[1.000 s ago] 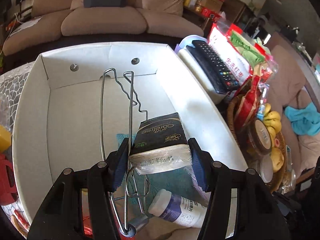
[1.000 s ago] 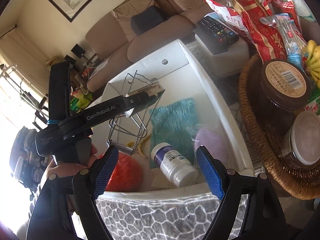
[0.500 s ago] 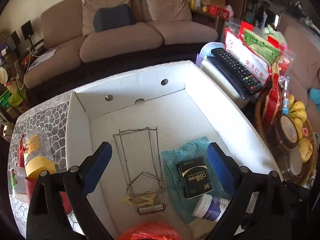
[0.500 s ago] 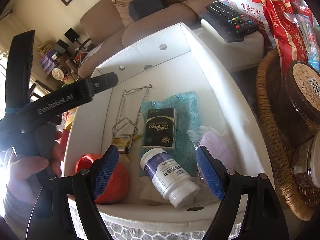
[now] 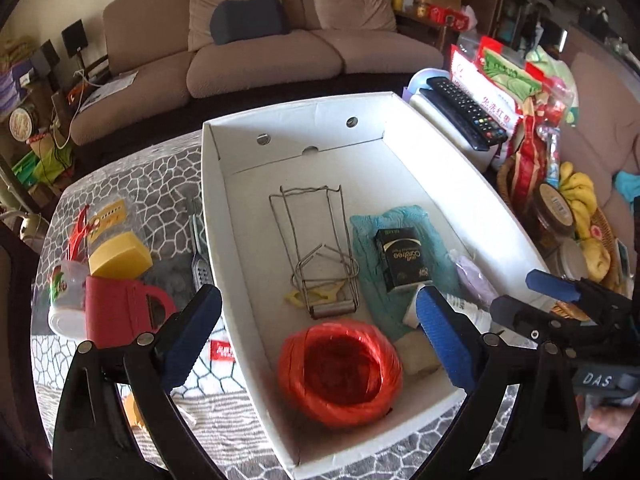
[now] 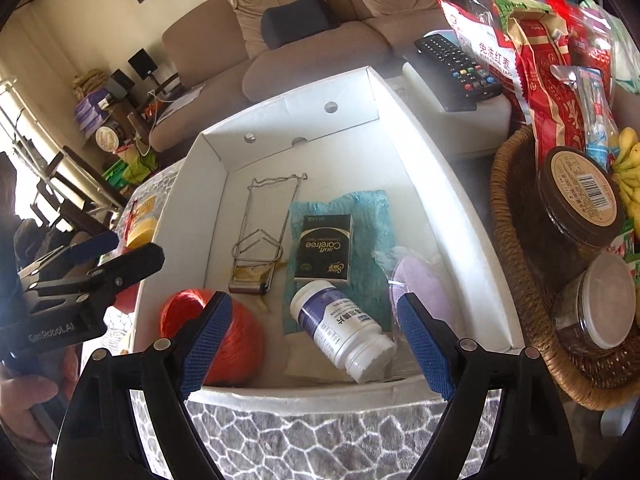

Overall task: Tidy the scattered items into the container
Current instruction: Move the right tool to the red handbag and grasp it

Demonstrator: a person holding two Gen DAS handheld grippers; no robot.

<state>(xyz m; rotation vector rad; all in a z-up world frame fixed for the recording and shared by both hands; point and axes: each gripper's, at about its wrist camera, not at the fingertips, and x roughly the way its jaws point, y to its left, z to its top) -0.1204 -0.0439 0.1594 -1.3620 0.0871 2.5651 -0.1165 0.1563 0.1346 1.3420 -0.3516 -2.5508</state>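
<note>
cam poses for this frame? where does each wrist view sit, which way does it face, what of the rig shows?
Left wrist: above the white box's near-left corner, facing the sofa; own open left hand-held gripper frames the red twine ball; the right hand-held gripper shows at right.
Right wrist: low at the box's near edge, facing the sofa; own open right hand-held gripper frames the pill bottle; the left one shows at left.
Shared: box, black packet, wire rack.
</note>
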